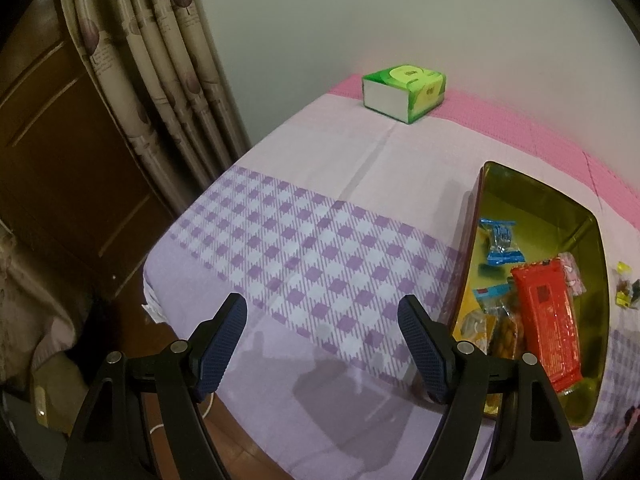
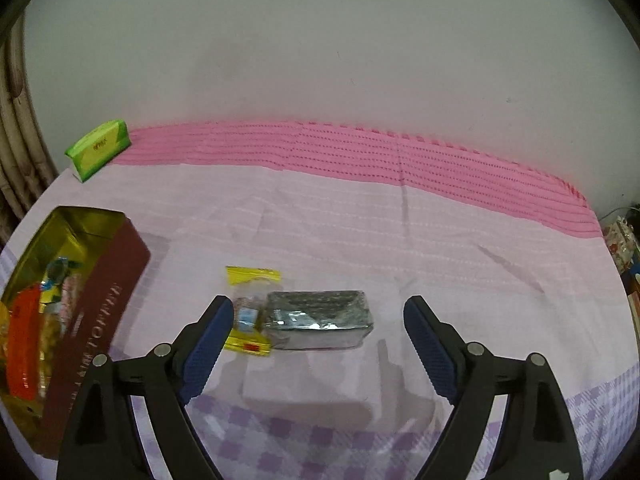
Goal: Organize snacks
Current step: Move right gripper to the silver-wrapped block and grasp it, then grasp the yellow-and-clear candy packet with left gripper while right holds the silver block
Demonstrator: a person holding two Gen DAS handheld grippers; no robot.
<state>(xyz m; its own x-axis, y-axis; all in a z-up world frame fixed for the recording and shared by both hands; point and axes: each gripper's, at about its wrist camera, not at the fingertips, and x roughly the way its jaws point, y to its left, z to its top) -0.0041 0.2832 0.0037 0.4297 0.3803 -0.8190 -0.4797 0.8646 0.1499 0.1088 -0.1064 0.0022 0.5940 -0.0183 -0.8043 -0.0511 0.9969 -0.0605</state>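
Observation:
A dark red tin (image 2: 100,312) with a gold inside stands on the bed; it holds a long red packet (image 1: 548,320), blue-wrapped sweets (image 1: 500,242) and other snacks. In the right wrist view a silvery dark snack pack (image 2: 320,320) and a yellow-edged clear packet (image 2: 250,312) lie on the sheet just right of the tin. My right gripper (image 2: 318,308) hovers over them, open, with the silvery pack seen between its fingers and untouched. My left gripper (image 1: 322,306) is open over the checked sheet, left of the tin (image 1: 600,320), with nothing in it.
A green tissue box (image 1: 404,92) sits at the far edge by the wall, on the pink band (image 2: 360,148) of the sheet. Curtains (image 1: 160,80) and a brown door hang to the left. Small yellow sweets (image 1: 624,284) lie right of the tin. The bed's front edge drops to the floor.

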